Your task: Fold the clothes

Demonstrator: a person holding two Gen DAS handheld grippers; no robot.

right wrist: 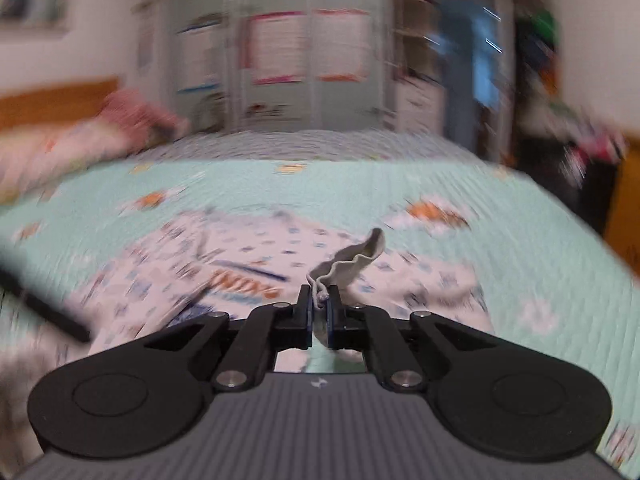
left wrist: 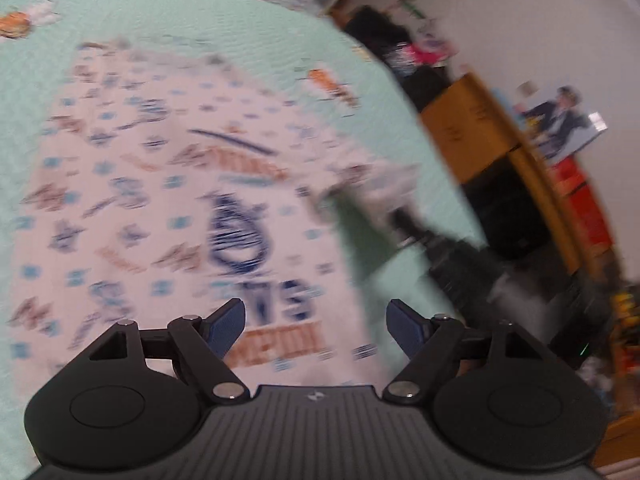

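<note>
My right tool (right wrist: 319, 306) is pinched nearly closed on a fold of pale cloth, a bunched edge (right wrist: 352, 260) of the shirt (right wrist: 256, 256) that rises above the fingertips and curls up and to the right. The rest of the shirt lies spread on the bed (right wrist: 360, 184) ahead of me, white with small blue and orange marks and a larger blue and orange print in the middle; its right part is rumpled just beside my tool. Both views are blurred, so I cannot read the lettering. My left tool (left wrist: 315, 326) stands wide open with nothing between its blue pads (left wrist: 228, 326); it hangs over the near part of the shirt (left wrist: 160, 208), above the big print, and I cannot tell whether it touches the cloth. From the left view the shirt lies flat across the mint quilt (left wrist: 140, 20), which carries small orange and white pictures, and at the shirt's right edge a dark, smeared shape (left wrist: 416, 232) reaches in, which seems to be my other tool at that corner, though the blur leaves it uncertain. Beyond the bed's right side stand wooden furniture (left wrist: 472, 128) and a white wall. In the right view a dark bar (right wrist: 44, 308) crosses the lower left over the cloth, and pink bedding (right wrist: 132, 116) lies at the far left of the bed before a pale wardrobe (right wrist: 280, 52).
</note>
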